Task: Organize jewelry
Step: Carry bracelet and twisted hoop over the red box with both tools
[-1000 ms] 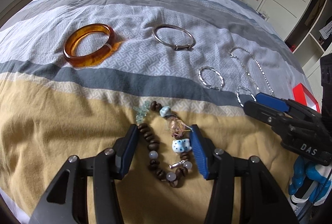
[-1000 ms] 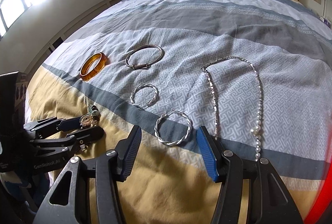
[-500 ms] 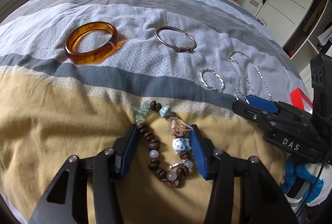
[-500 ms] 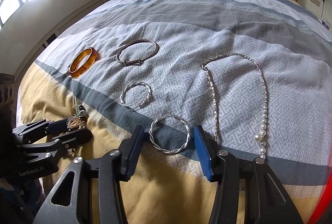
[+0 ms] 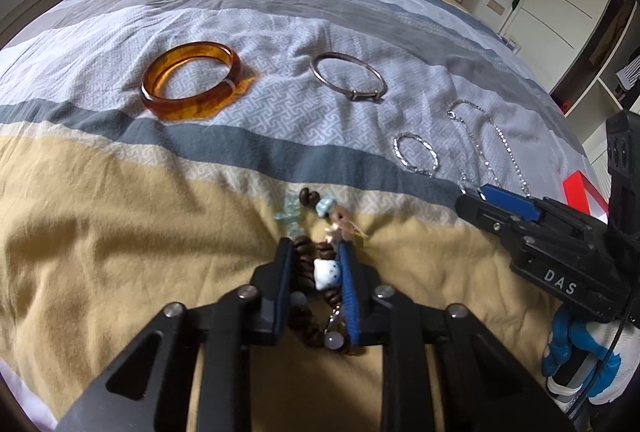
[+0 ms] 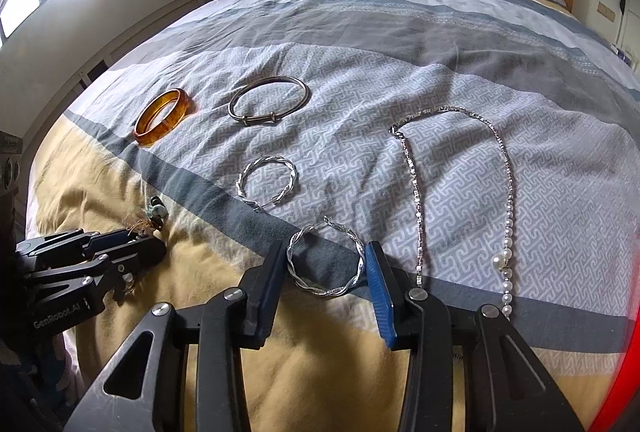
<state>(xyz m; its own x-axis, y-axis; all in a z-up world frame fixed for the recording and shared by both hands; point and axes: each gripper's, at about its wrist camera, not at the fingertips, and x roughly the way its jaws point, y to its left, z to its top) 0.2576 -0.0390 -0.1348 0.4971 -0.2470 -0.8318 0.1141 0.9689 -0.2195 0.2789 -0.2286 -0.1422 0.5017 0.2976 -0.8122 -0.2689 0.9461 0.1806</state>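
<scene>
Risks first. Left gripper [image 5: 313,274] has just been closing and now pinches the beaded bracelet [image 5: 320,272] across the middle, both strands bunched between the blue pads. It's a loose string of mixed beads: on lift the free ends will likely swing, and the tassel and clasp could snag the bedspread [image 5: 120,232] or slip out if only a few beads carry the load.

Right gripper [image 6: 326,268] has also been closing. Its pads bracket the twisted hoop earring [image 6: 326,260], looking right at the wire on both sides, but I can't tell if they press yet. The hoop is thin and flat on soft fabric, so it may pop sideways, tilt, or the pads may grab a fold of cloth instead.

Pearl necklace [image 6: 460,191] lies just beside the right pad, so dragging it is a risk.

Second twisted hoop [image 6: 267,181], silver bangle [image 6: 269,99] and amber bangle [image 6: 162,116] lie further up the bed, apart from both grippers.
</scene>
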